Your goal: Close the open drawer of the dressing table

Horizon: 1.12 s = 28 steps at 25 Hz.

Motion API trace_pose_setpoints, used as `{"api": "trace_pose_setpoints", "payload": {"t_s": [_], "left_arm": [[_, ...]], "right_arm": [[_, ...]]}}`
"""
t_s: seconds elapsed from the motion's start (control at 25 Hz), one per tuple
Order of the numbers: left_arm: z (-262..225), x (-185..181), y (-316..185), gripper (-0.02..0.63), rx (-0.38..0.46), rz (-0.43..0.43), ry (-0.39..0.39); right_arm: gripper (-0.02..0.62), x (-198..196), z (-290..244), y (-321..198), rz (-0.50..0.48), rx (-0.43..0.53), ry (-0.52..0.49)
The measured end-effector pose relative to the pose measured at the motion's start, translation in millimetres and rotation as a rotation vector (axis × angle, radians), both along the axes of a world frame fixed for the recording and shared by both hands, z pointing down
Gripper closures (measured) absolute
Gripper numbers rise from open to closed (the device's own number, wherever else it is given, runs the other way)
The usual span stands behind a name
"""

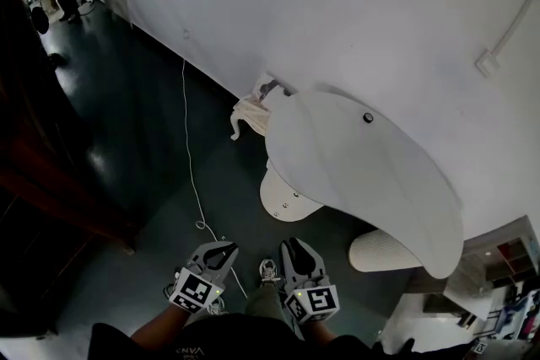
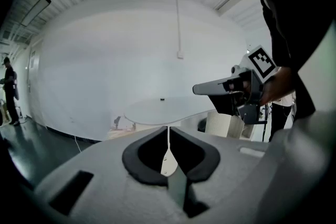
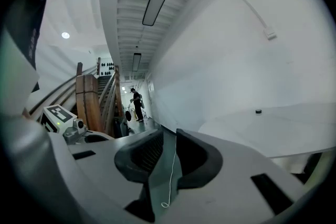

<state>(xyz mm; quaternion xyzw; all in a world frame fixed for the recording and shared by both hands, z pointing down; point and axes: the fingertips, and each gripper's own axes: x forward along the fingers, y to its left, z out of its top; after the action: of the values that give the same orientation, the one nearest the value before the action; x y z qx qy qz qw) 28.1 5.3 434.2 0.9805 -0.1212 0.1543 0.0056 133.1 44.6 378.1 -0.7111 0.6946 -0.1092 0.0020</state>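
Head view puts the open drawer [image 1: 285,200] under the dressing table's [image 1: 354,164] near edge, well apart from the clenched left gripper [image 1: 221,249] and slightly parted right gripper [image 1: 291,247] (both empty), so the step looks like approach, with an inward push needed next.

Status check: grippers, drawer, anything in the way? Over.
Left gripper shut, empty; right gripper open, empty. Drawer open, untouched ahead. Cord on floor between.
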Motion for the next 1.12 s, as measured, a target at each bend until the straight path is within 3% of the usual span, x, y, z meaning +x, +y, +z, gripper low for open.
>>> {"api": "trace_pose_setpoints", "payload": {"t_s": [0.2,0.52,1.12], "left_arm": [[-16,-29,9,0.583,0.039,-0.018,-0.039],[-40,-72,18,0.584,0.085,-0.078,-0.025],[-45,-126,46,0.588,0.116,-0.135,-0.008]], "right_arm": [[0.554,-21,-4,13,-0.018,-0.011,0.005],[0.589,-45,-7,31,-0.037,-0.014,0.029],[0.592,-84,7,65,-0.076,-0.114,0.023]]}}
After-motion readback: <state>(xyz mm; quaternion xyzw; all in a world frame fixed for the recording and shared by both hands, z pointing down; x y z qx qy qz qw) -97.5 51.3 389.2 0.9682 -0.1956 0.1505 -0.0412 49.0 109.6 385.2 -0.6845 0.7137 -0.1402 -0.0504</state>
